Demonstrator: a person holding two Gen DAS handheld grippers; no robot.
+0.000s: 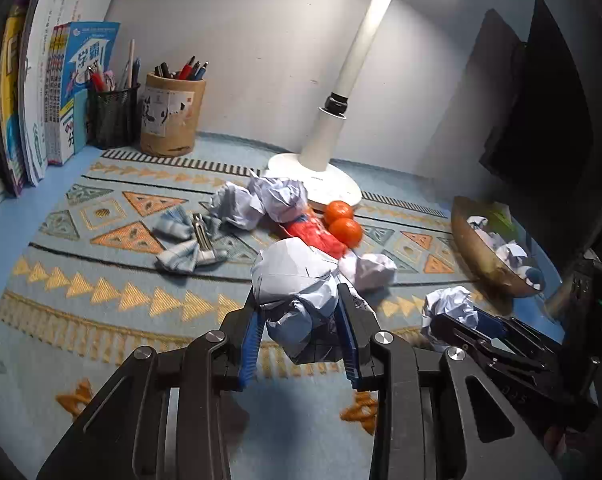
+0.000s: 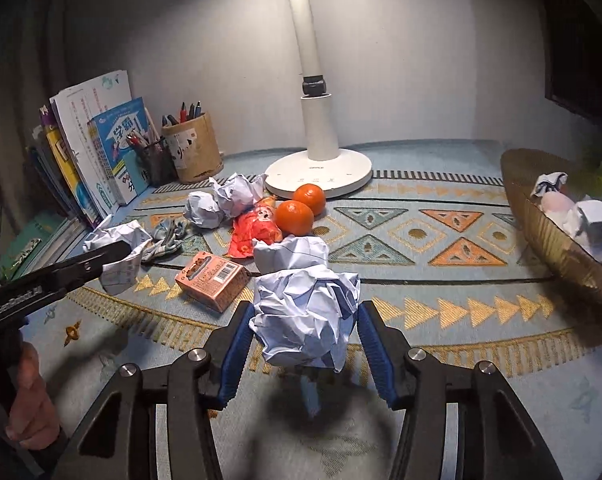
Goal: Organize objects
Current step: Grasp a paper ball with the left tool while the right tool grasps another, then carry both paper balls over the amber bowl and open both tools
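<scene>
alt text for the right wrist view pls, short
The right gripper is shut on a crumpled paper ball above a patterned mat. Beyond lie two oranges, a red packet, a small orange box and more paper balls, with a white desk lamp behind and a woven basket of paper at right.

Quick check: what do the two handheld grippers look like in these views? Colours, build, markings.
Both match: the left gripper and right gripper have black angular linkage arms with round silver pivot pins and slotted cut-outs, ending in blue ribbed pads. In the right wrist view, white "GenRobot.AI" lettering runs along the left gripper's side. A small green light glows on the black body behind the right gripper in the left wrist view.
</scene>
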